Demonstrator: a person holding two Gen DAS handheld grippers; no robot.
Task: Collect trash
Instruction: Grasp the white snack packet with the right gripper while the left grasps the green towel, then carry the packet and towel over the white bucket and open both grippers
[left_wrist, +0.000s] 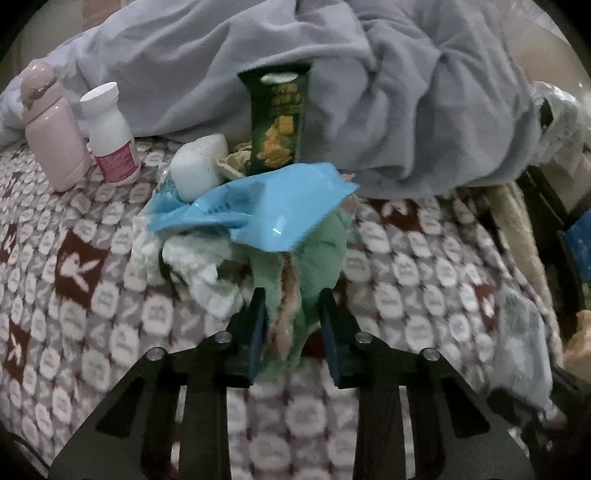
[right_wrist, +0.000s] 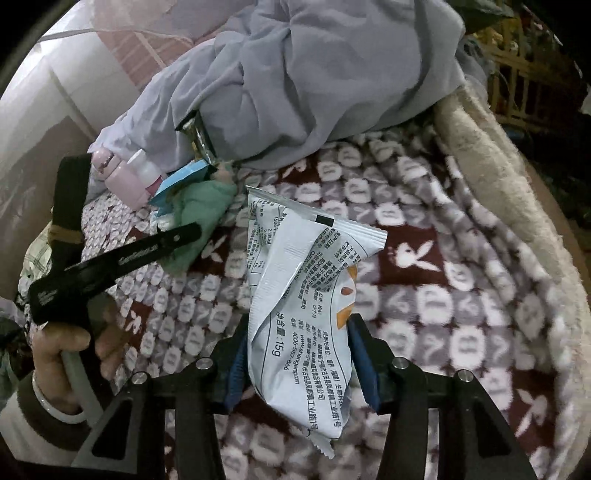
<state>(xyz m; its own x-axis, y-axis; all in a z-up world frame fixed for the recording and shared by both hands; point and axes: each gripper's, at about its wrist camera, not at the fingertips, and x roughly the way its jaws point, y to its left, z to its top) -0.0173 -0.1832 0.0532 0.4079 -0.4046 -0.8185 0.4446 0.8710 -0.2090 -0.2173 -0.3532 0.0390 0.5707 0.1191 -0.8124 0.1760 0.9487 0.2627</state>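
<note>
Nearest you, the right gripper (right_wrist: 295, 354) is clamped on a white snack wrapper (right_wrist: 306, 295), its body standing up between the pads, so that piece is secured and off the patterned blanket (right_wrist: 461, 295). Your left gripper (left_wrist: 291, 314) is pinched narrow on a crumpled green cloth (left_wrist: 314, 254), likely to drag the heap along. Just beyond its fingertips sit a blue wrapper (left_wrist: 273, 206) and white tissues (left_wrist: 192, 258); further ahead a white foam block (left_wrist: 197, 171) and a dark green snack pack (left_wrist: 279, 118) standing upright. Ahead-left, a white bottle (left_wrist: 110, 136) and pink bottle (left_wrist: 55, 133) stand close enough to be knocked. Farthest, a grey duvet (left_wrist: 369, 92) crowds the pile.
</note>
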